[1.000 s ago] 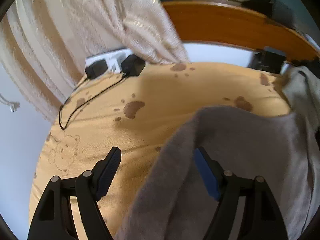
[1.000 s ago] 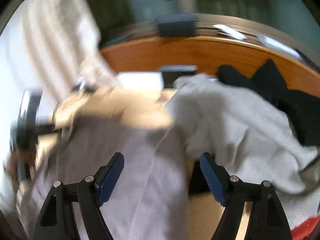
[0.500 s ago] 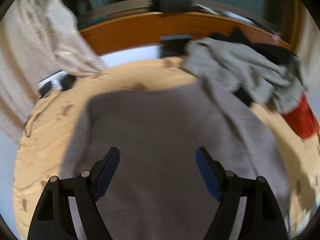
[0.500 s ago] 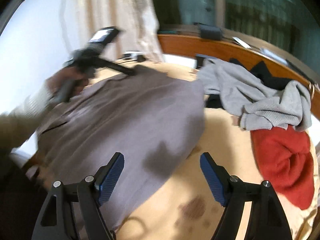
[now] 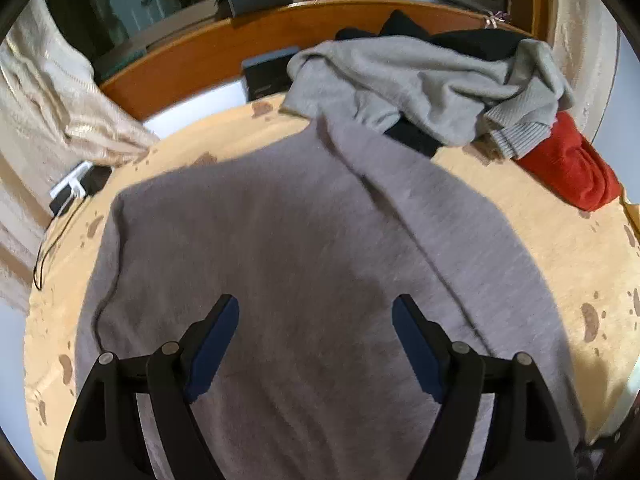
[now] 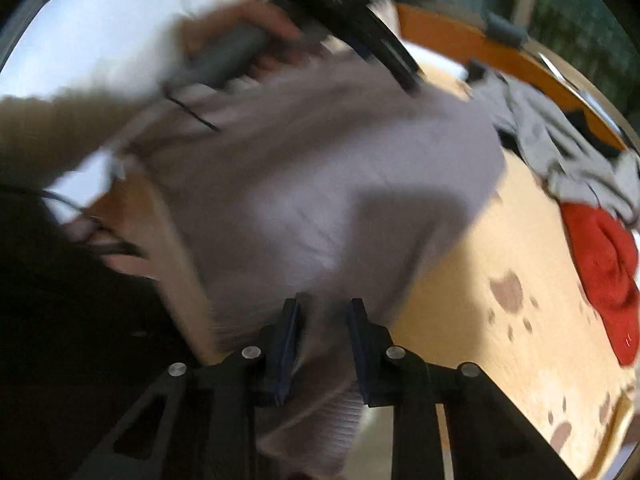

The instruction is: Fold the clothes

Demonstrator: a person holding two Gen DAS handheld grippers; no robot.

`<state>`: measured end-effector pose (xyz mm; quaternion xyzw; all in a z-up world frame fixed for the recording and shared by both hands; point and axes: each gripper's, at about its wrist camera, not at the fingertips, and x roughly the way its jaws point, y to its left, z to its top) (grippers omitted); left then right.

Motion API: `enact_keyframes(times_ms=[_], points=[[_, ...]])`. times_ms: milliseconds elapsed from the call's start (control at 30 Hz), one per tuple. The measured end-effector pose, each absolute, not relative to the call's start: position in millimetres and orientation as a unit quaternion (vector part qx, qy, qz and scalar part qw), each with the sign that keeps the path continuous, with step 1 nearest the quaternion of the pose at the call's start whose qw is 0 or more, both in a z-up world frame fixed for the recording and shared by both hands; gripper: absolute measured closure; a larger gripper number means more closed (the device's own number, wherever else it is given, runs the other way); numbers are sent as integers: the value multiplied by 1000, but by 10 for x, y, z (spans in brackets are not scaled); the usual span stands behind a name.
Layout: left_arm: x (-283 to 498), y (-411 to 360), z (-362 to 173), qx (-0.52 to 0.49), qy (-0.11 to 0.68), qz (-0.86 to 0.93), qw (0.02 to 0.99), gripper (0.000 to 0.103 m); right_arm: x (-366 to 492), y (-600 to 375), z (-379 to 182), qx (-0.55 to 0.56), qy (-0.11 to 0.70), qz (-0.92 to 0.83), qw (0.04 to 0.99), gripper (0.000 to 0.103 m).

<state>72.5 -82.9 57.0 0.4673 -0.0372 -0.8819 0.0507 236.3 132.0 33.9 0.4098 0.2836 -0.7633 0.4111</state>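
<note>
A grey-brown sweater point(image 5: 304, 240) lies spread flat on a tan bed cover with brown paw prints point(image 5: 560, 248). My left gripper point(image 5: 316, 320) hovers over the sweater's middle, open wide, with only the flat fabric below it. In the right wrist view, the sweater point(image 6: 320, 184) is blurred. My right gripper point(image 6: 324, 312) is at its near ribbed hem point(image 6: 344, 408) by the bed's front edge. Its jaws are closing and have come narrow, with hem fabric filling the gap between the pads. A person's hand point(image 6: 240, 40) holds the left gripper at the top of that view.
A pile of clothes sits at the back right: a light grey knit point(image 5: 420, 76), a black garment point(image 5: 472, 42) and a red garment point(image 5: 572, 168). Behind it runs a wooden headboard point(image 5: 192, 60). A curtain point(image 5: 48, 112), a power strip point(image 5: 70, 188) and its cable are at the left.
The left gripper swung right, from the bare cover to over the sweater's middle. The right gripper came to the sweater's near hem, and its jaws went from wide to narrow around the fabric.
</note>
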Motion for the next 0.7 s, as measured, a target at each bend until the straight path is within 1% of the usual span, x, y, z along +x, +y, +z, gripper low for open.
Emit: enact_keyframes(times_ms=[133, 200, 233, 333, 467, 533, 600, 700], points=[[708, -937, 442, 483, -20, -874, 58, 21, 2143, 1440, 318, 441, 231, -777, 386, 77], [678, -970, 393, 487, -11, -871, 60, 21, 2053, 1513, 334, 456, 192, -778, 387, 95], [662, -988, 371, 488, -5, -871, 60, 21, 1988, 1564, 373, 464, 157, -778, 395, 100], [634, -1004, 337, 489, 8, -870, 54, 21, 1763, 1870, 682, 453, 7, -780, 432, 100], [596, -971, 345, 486, 7, -873, 49, 21, 1358, 2527, 1224, 381, -173, -802, 426, 100], [592, -957, 368, 484, 8, -874, 45, 21, 1220, 2883, 1429, 342, -232, -815, 405, 100], [588, -949, 384, 483, 11, -875, 40, 21, 1120, 3172, 1548, 312, -272, -825, 385, 100], [547, -926, 381, 488, 17, -872, 34, 21, 982, 3455, 1559, 297, -328, -819, 365, 100]])
